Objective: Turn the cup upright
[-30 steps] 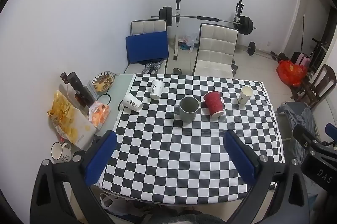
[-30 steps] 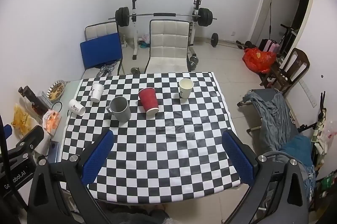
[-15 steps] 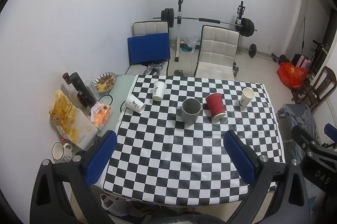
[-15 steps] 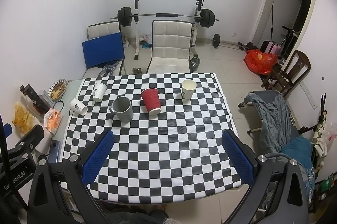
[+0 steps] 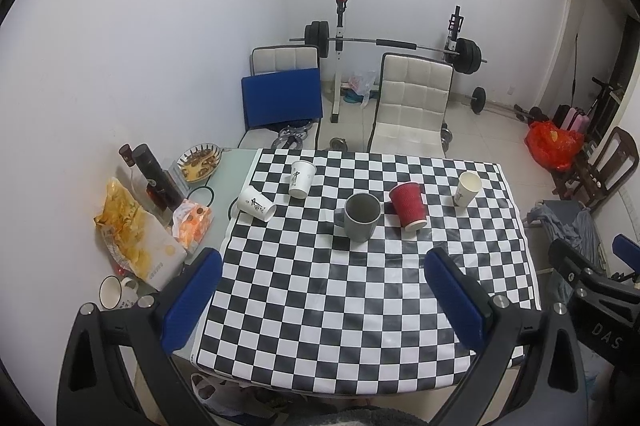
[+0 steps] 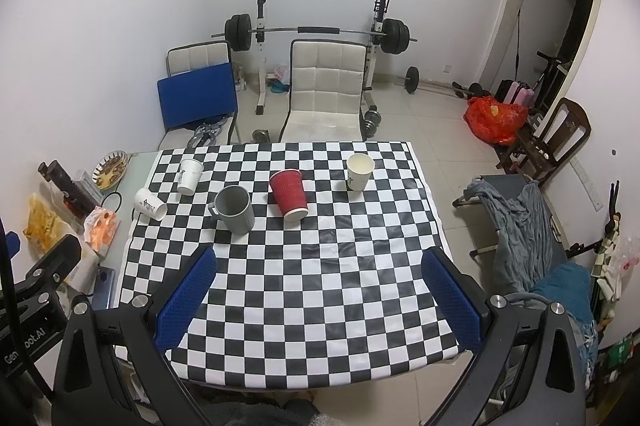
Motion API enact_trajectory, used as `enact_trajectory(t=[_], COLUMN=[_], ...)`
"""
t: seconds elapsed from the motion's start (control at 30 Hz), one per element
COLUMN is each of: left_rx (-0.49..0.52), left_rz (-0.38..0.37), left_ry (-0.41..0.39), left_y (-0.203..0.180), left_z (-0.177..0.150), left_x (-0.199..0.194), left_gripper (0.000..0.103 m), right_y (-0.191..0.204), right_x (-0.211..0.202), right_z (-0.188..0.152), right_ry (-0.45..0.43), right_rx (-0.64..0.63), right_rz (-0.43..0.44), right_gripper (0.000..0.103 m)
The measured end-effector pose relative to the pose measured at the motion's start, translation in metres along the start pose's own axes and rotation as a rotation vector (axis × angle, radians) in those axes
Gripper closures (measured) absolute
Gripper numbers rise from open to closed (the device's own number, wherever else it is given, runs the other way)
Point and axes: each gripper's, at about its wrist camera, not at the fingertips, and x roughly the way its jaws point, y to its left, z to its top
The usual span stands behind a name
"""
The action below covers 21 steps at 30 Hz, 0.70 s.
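Red paper cup [image 5: 408, 205], ribbed along its tapered wall, stands mouth-down near the middle of a table draped in a glossy black-and-white checkered cloth [image 5: 360, 306], its pale rim pressed to the squares and its base tilted toward the far edge. Just to its left sits a smooth gray mug [image 5: 361, 217], upright and mouth-open, handle to the left; farther right an upright cream paper cup [image 5: 466, 188] stands alone. Two white printed paper cups occupy the far left corner: one [image 5: 301, 179] inverted on the cloth, the other [image 5: 256, 203] lying on its side at the cloth's edge (mouth toward the camera). Both grippers hang above the near side of the table, well apart from every cup: the left gripper [image 5: 324, 300] and the right gripper [image 6: 320, 300] each spread wide, blue textured pads on black fingers, nothing between them. Crinkled snack bags [image 5: 132, 234] and a dark bottle [image 5: 154, 178] crowd the bare tabletop at left.
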Motion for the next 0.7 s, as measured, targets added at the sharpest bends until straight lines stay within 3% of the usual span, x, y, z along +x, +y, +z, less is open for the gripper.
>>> enact_trajectory(t=[0.7], left_rx=[0.002], left_rz=[0.003], left_ry=[-0.013], left_y=[-0.004], left_z=[0.006], left_x=[-0.002], left_gripper=[0.0], right_y=[0.0], right_x=[-0.001], right_z=[0.002], right_ry=[-0.004], right_rx=[0.0], right_rz=[0.001], right_gripper=[0.0])
